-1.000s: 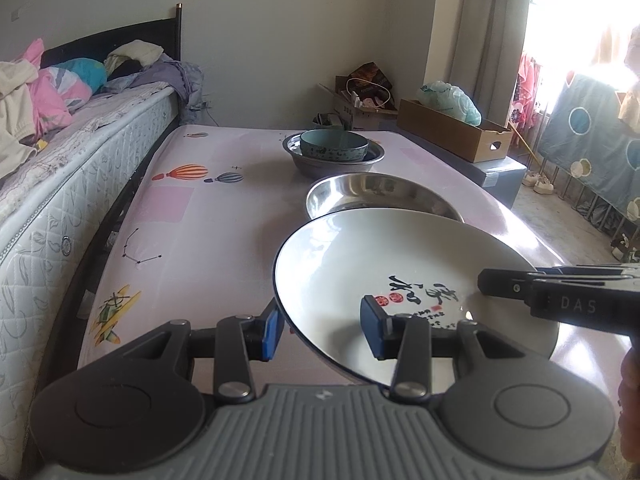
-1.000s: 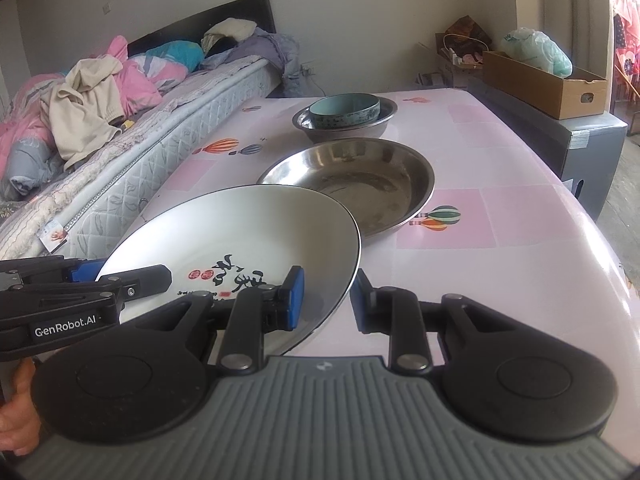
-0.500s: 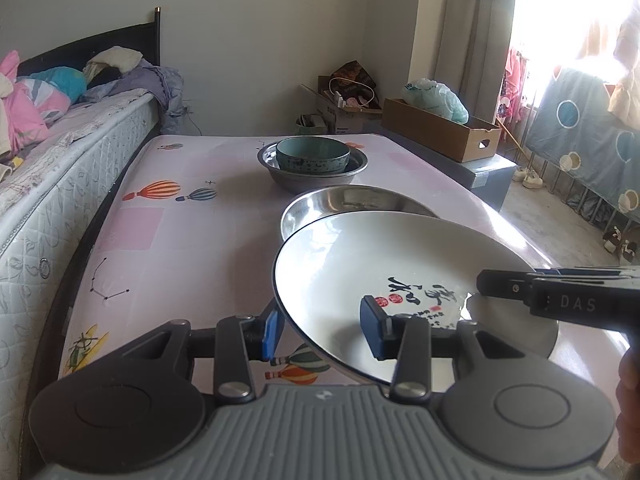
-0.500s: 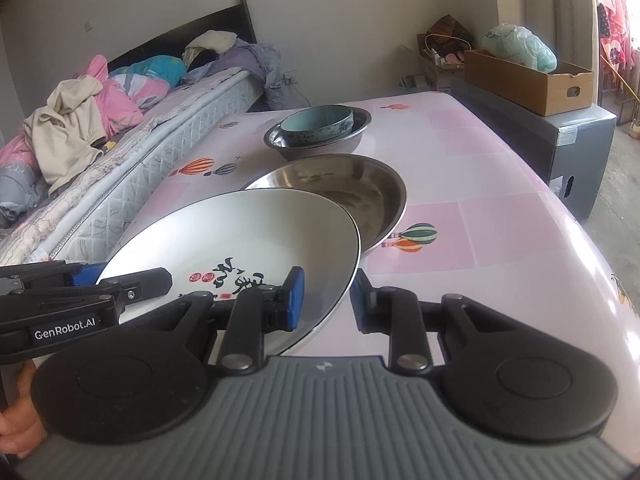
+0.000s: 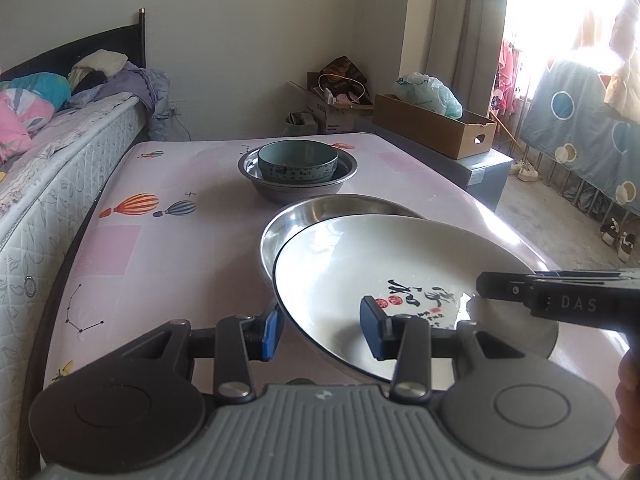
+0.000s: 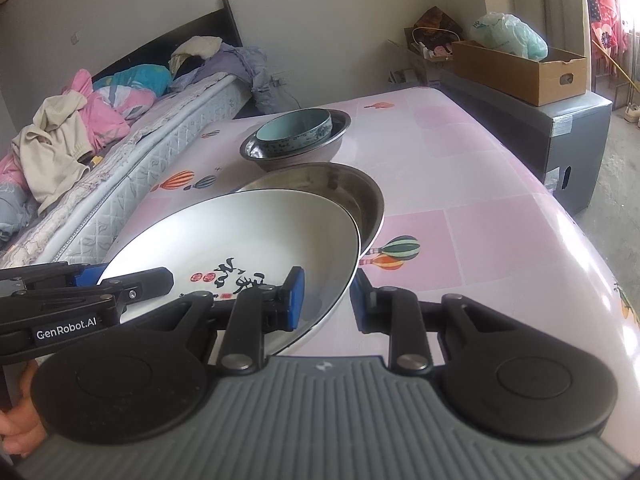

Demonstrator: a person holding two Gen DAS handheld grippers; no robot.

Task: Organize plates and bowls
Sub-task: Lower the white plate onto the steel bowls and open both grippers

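Observation:
A white plate (image 5: 360,264) with black calligraphy and red seals is held above the table by both grippers. My left gripper (image 5: 320,330) is shut on its left rim. My right gripper (image 6: 326,300) is shut on its right rim; the plate also shows in the right wrist view (image 6: 240,232). The plate's far edge overlaps a shallow steel dish (image 5: 320,210), which also shows in the right wrist view (image 6: 360,196). Behind it a teal bowl (image 5: 298,160) sits inside a steel bowl (image 5: 348,176).
The table (image 5: 160,240) has a pink cloth with balloon prints. A bed (image 5: 48,184) runs along its left side. A cardboard box (image 5: 436,128) stands on a grey cabinet at the right. The table's right edge drops to the floor.
Both grippers have carried the plate forward, so its far edge now overlaps the steel dish. The grip on both rims is unchanged.

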